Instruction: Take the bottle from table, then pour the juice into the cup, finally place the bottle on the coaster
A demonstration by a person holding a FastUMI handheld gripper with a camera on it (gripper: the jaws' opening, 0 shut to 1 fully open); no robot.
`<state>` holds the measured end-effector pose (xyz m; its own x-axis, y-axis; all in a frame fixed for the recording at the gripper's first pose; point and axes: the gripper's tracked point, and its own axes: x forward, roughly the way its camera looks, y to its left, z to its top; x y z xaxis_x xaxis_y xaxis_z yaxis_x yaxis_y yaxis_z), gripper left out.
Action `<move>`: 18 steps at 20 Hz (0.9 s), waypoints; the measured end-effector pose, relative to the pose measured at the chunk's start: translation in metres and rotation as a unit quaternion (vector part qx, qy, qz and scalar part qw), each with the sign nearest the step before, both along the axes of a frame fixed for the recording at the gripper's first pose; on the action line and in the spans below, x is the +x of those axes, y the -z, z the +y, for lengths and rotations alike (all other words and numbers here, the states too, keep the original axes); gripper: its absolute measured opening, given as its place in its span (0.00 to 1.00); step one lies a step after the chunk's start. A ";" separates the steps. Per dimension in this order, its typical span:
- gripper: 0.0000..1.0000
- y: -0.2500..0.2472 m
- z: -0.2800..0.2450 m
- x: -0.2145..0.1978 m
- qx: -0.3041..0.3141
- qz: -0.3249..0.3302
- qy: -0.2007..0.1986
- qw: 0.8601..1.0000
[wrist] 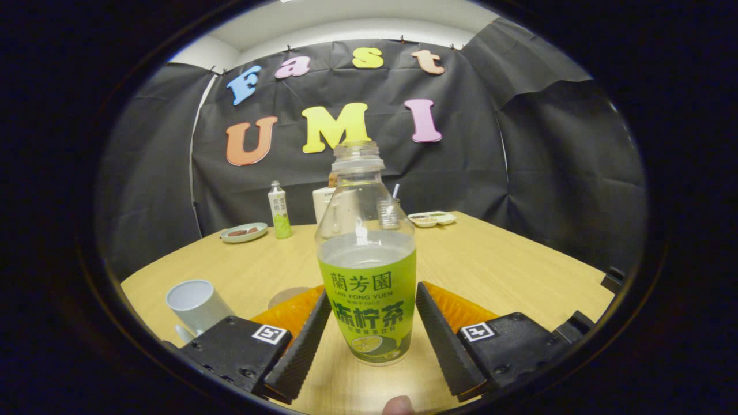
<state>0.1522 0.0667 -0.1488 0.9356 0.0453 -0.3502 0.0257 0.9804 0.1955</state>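
In the gripper view, the coaster (pixel 286 296) at ten o'clock of the bottle (pixel 366 271) is half hidden behind the left finger. The cup (pixel 196 304) lies beyond, at nine o'clock. The gripper (pixel 369 334) is spread open around the uncapped upright bottle on the table (pixel 507 271); contact cannot be confirmed.

Between my tongs (pixel 369 340) stands a clear bottle (pixel 366 259) with a lime-green label printed in dark green. The counter (pixel 507 271) is pale wood grain. My cup (pixel 196 305) is white, the coaster (pixel 287 295) grey, the far plate (pixel 244 233) pale green.
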 end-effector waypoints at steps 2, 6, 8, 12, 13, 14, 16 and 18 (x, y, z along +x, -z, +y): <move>0.86 -0.006 -0.001 -0.001 0.001 -0.002 -0.001 1.000; 0.79 -0.014 0.002 -0.004 -0.014 0.001 -0.021 1.000; 0.77 -0.021 0.007 -0.008 -0.034 -0.002 -0.040 0.999; 0.76 -0.036 0.013 -0.009 -0.093 -0.018 -0.069 0.993; 0.76 -0.038 0.015 -0.007 -0.108 -0.020 -0.077 0.991; 0.76 -0.039 0.016 -0.006 -0.127 -0.020 -0.084 0.988; 0.76 -0.043 0.013 -0.001 -0.159 -0.022 -0.091 0.983; 0.76 -0.050 0.012 0.003 -0.191 -0.026 -0.097 0.976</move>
<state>0.1549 0.0786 -0.0990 0.9395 0.0980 -0.3282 -0.1671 0.9675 -0.1895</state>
